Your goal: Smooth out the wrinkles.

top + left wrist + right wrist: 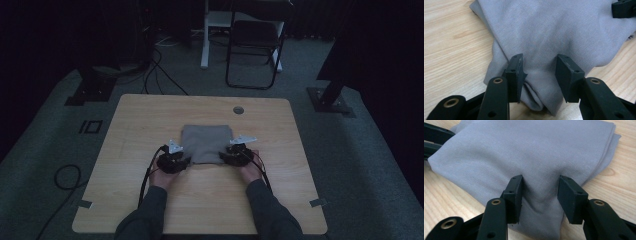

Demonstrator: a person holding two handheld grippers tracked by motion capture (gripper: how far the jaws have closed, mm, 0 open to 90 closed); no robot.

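Note:
A folded grey cloth (207,142) lies in the middle of the wooden table (145,120). My left gripper (185,159) is at the cloth's near left corner and my right gripper (226,157) at its near right corner. In the left gripper view the black jaws of my left gripper (540,72) pinch a thick fold of the cloth (554,30), which creases between the pads. My right gripper (540,192) squeezes the cloth (536,150) in the same way. Each gripper view shows the other gripper at an upper corner.
A round cable hole (238,110) sits in the tabletop behind the cloth. Beyond the table stand a black folding chair (252,45) and a white desk leg (204,35). Cables (67,177) lie on the floor at the left. Bare wood surrounds the cloth.

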